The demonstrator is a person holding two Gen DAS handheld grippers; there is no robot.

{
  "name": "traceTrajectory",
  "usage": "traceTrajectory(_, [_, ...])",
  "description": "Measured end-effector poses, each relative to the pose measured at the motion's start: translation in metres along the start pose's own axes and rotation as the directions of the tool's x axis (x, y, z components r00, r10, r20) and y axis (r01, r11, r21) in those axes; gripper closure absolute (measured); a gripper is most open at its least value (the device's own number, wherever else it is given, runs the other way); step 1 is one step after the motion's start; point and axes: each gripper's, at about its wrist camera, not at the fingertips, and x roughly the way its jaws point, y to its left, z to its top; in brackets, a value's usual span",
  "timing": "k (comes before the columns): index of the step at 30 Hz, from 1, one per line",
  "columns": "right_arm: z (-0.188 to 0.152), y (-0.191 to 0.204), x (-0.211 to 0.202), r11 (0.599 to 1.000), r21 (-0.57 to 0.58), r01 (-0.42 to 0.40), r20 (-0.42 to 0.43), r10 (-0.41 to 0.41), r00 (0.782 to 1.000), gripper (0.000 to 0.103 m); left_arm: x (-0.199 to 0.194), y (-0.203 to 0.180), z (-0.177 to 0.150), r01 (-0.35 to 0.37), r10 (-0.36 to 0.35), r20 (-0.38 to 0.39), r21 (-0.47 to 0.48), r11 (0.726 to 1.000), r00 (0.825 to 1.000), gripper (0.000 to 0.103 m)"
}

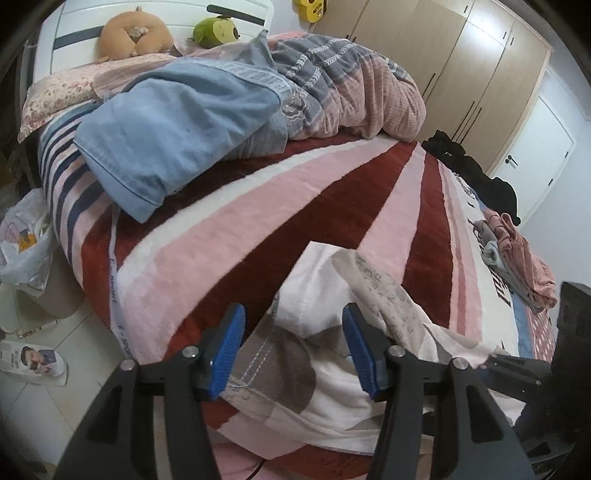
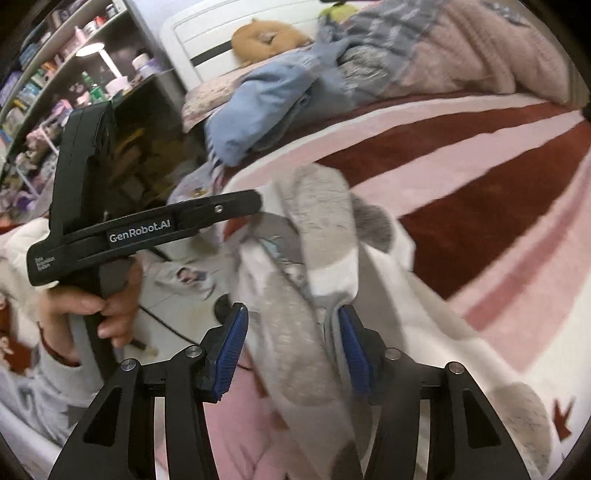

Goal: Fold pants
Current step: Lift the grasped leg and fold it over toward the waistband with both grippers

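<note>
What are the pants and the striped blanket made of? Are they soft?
Pants: probably soft cotton knit, matte, creasing loosely, with visible stitching along the hem. Striped blanket: looks like plush fleece, with a fuzzy nap. Both seem soft.

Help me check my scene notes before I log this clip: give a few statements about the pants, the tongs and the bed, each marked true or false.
1. Both tongs are open. True: left tongs, right tongs.
2. The pants are plain black. False: white with grey patches.
3. The pants lie on a striped blanket. True.
4. The blue garment sits between the left tongs. False: it lies far up the bed.
5. An orange plush toy rests near the headboard. True.
</note>
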Motion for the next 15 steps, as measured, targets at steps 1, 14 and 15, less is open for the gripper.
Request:
traceTrajectory(1, [0.004,0.002,0.004,1.000,-0.009,0.012,-0.003,-0.012,1.000,0.057,-0.002,0.000,0.000,0.005,-0.005,0.004,-0.001,1.000,1.000,0.052])
traceTrajectory(14, [0.014,0.031,0.028,0.997,-0.077,-0.017,-0.006,0.016,1.000,0.097,-0.005,0.016,-0.005,0.021,-0.022,-0.006,-0.040,0.999,1.000,0.051])
traceTrajectory(15, [0.012,0.036,0.033,0.995,-0.092,-0.031,-0.027,0.028,0.999,0.097,-0.005,0.017,-0.006,0.026,-0.027,-0.008,-0.044,0.999,1.000,0.051])
